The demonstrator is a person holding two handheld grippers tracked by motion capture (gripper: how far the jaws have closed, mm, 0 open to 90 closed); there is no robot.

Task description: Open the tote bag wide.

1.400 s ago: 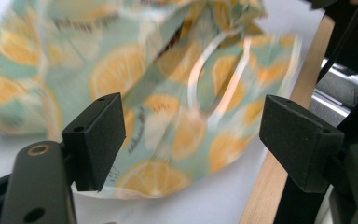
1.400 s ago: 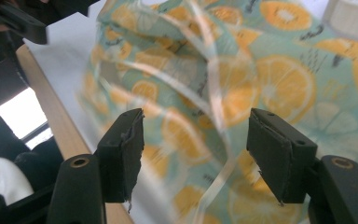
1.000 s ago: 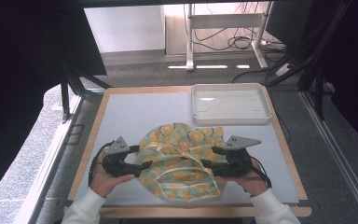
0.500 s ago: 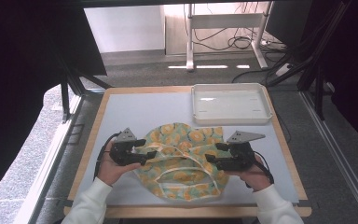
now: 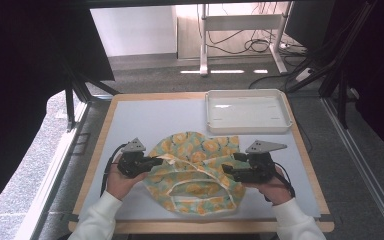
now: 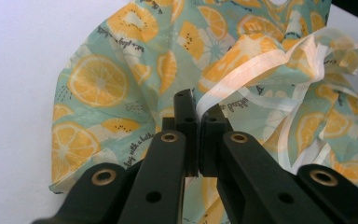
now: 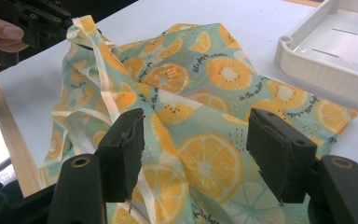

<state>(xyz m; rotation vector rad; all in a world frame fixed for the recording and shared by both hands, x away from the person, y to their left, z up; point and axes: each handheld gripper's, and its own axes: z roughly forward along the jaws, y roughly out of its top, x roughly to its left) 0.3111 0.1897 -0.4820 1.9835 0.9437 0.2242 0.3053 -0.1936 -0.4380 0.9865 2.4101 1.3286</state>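
Observation:
A mint-green cloth [image 5: 195, 170] printed with orange slices and trimmed with white ribbon lies crumpled on the near half of the table. My left gripper [image 5: 156, 161] is at its left edge. Its jaws have just been closing and now stand together on the ribboned hem [image 6: 242, 74], as the left gripper view [image 6: 196, 105] shows. The right gripper view shows that gripper [image 7: 51, 21] holding the hem a little above the table. My right gripper [image 5: 226, 172] is at the cloth's right side, jaws wide apart [image 7: 196, 149] over the fabric [image 7: 214, 74] and gripping nothing.
A white empty tray [image 5: 247, 125] stands at the back right of the table, just beyond the cloth, its rim [image 7: 307, 70] close to the fabric's far corner. The grey mat [image 5: 145, 120] is bare at the back left. The wooden table edge [image 5: 200, 227] runs along the front.
The left gripper's jaws have closed onto the cloth's left hem. Both hands have stayed almost in place, and the right gripper stays open.

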